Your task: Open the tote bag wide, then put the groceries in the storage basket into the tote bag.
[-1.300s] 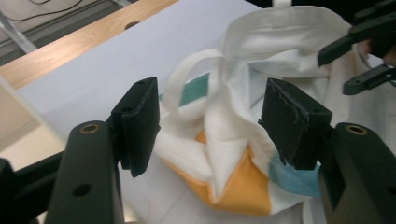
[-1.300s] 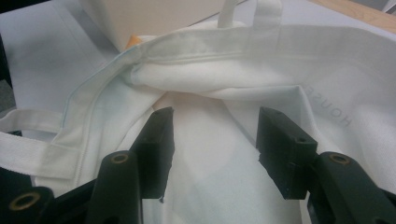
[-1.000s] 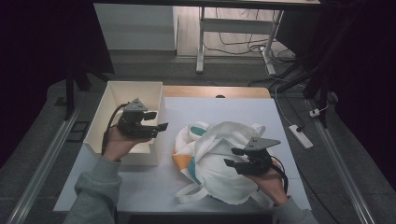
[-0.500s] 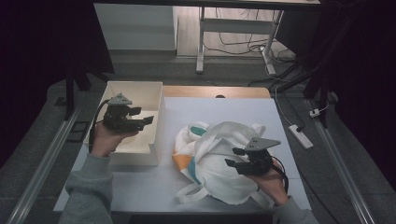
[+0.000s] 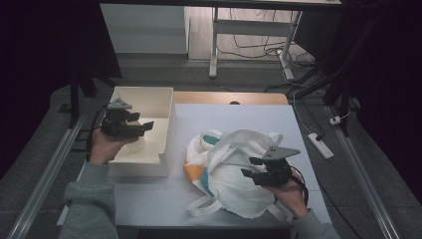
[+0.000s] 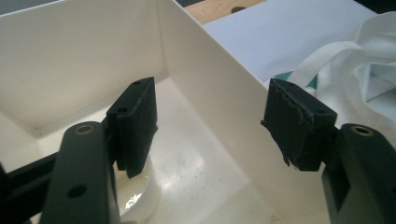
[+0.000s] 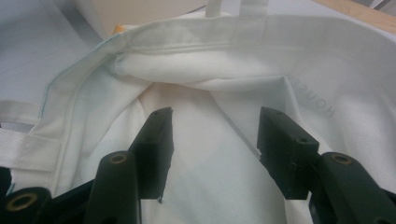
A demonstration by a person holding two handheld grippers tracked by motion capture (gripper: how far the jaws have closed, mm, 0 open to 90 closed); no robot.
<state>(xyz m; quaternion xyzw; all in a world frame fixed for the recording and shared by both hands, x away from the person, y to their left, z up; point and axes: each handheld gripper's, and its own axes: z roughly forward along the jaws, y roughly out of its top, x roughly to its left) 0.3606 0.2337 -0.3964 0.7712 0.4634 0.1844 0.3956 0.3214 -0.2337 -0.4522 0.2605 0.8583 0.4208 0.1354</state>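
Tote bag (image 5: 234, 169) of white cloth is lying crumpled on the pale surface (image 5: 239, 117), toward the right of the high view, with teal and orange showing at its left edge and its strap (image 5: 204, 209) trailing toward the near edge. Just to its left a white box (image 5: 149, 99) is sitting on the same surface, its near wall close to the bag but apart from it; a small white round container (image 6: 140, 200) is resting on the box floor. From the bottom left of the high view a grey sleeve (image 5: 89, 204) is reaching in, and its hand is holding the left hand-held gripper (image 5: 145, 125) over the open box. In the left gripper view its jaws are standing wide apart with nothing between them, one hanging above the box floor near the round container and the other beyond the box's side wall, so that they are straddling that wall without touching it. The right hand-held gripper (image 5: 247, 167) is hovering over the middle of the bag. In the right gripper view its jaws are parted about halfway, pointing into the bag's open mouth below the hemmed rim (image 7: 187, 35); loose cloth is lying between and beneath them, and whether the pads are pressing on it I cannot tell.
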